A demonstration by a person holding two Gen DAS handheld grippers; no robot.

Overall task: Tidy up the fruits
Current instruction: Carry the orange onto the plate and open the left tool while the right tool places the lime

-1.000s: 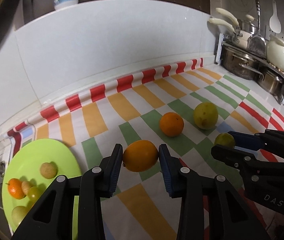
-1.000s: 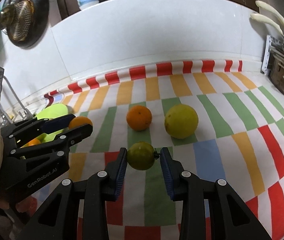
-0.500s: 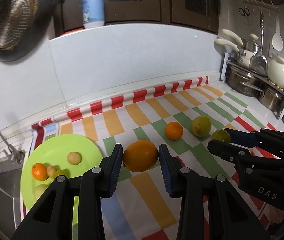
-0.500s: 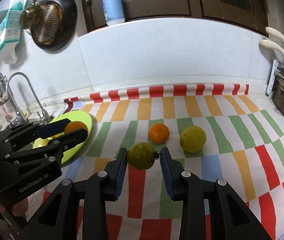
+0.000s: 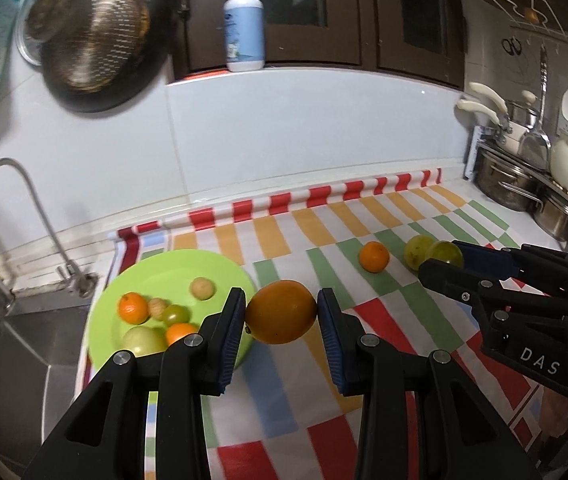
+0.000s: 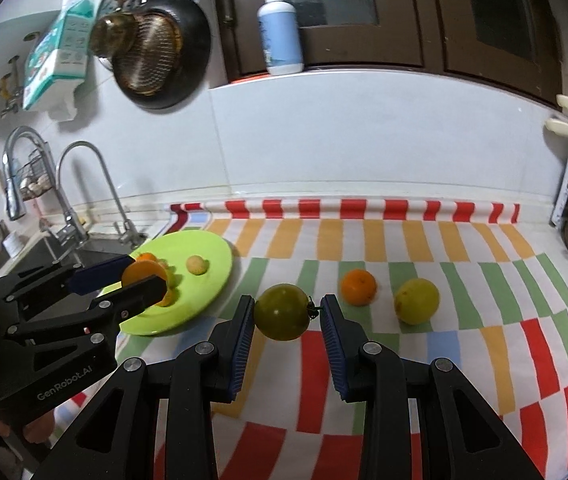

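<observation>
My left gripper (image 5: 280,312) is shut on a large orange (image 5: 280,311) and holds it above the checked cloth, just right of the green plate (image 5: 220,264). The plate holds several small fruits. My right gripper (image 6: 283,312) is shut on a green tomato (image 6: 282,311), lifted over the cloth right of the plate (image 6: 212,256). A small orange (image 6: 359,286) and a yellow-green fruit (image 6: 416,300) lie on the cloth further right. The left gripper (image 6: 140,278) with its orange also shows in the right wrist view; the right gripper (image 5: 441,258) shows in the left wrist view.
A sink with taps (image 6: 84,188) lies left of the plate. Pots on a rack (image 5: 523,184) stand at the right end of the counter. A pan and strainer (image 6: 156,56) hang on the wall. A soap bottle (image 5: 244,24) stands on the ledge.
Both grippers have risen and pulled back from the cloth, each still holding its fruit, and shifted left toward the green plate. More of the wall and sink has come into view.
</observation>
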